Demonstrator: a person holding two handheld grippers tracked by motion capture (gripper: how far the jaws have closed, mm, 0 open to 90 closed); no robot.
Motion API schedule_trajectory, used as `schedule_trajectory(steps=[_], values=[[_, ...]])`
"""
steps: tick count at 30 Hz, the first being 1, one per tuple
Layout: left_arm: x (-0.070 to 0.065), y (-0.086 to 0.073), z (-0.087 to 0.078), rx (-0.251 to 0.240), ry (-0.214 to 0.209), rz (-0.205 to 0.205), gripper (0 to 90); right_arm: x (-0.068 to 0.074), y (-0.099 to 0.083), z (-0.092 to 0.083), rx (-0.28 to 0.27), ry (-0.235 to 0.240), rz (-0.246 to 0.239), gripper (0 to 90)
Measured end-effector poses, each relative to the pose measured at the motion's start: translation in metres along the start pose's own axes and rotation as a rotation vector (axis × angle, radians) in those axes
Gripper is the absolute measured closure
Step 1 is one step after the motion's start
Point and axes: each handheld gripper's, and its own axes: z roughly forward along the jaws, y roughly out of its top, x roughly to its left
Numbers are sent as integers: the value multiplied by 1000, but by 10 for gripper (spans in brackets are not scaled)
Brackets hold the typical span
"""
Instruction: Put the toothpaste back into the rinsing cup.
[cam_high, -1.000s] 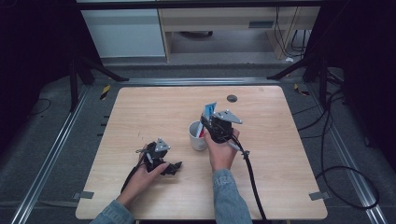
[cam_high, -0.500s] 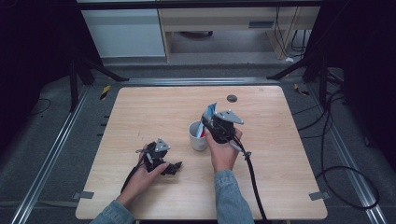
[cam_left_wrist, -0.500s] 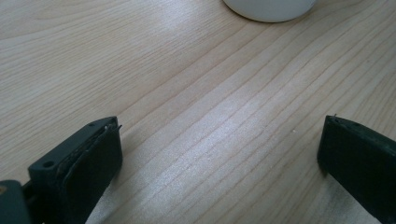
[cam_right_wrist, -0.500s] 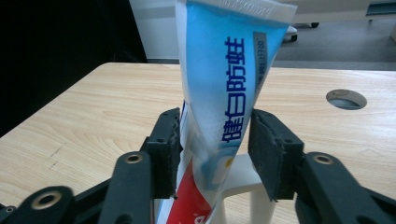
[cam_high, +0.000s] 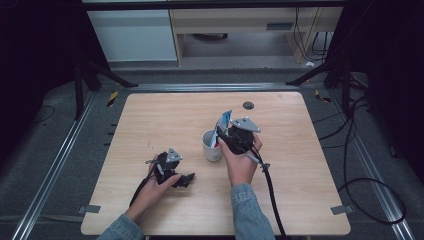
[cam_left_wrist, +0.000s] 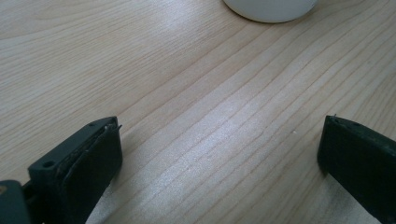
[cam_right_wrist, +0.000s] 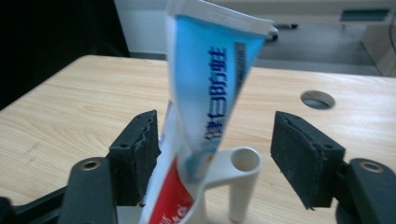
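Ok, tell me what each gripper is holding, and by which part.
Nothing is held. The right gripper has its jaws open around the toothpaste tube, which stands in the white cup. The left gripper is open over bare table.

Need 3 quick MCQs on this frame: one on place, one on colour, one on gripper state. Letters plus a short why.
1. Where is the toothpaste tube?
A. Flat on the table
B. Standing in the white cup
C. On the floor

2. The tube's main colours?
A. Blue, white and red
B. Green and yellow
C. Black

3. The right gripper is:
A. Shut on the tube
B. Open around the tube
C. Shut on the cup

Answers:
1 B, the tube rises from the cup.
2 A, blue body, white edge, red lower part.
3 B, both jaws stand apart, a gap showing beside the tube.
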Motion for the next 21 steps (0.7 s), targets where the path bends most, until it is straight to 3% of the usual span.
schedule_trajectory(steps=[9, 13, 21], values=[[0, 0, 0, -3, 0, -4, 0, -1, 5, -7, -5, 7, -5, 219], [0, 0, 0, -3, 1, 0, 0, -1, 9, -7, -2, -24, -15, 147], [0, 0, 0, -3, 0, 0, 0, -1, 15, -9, 24, -40, -65, 85]])
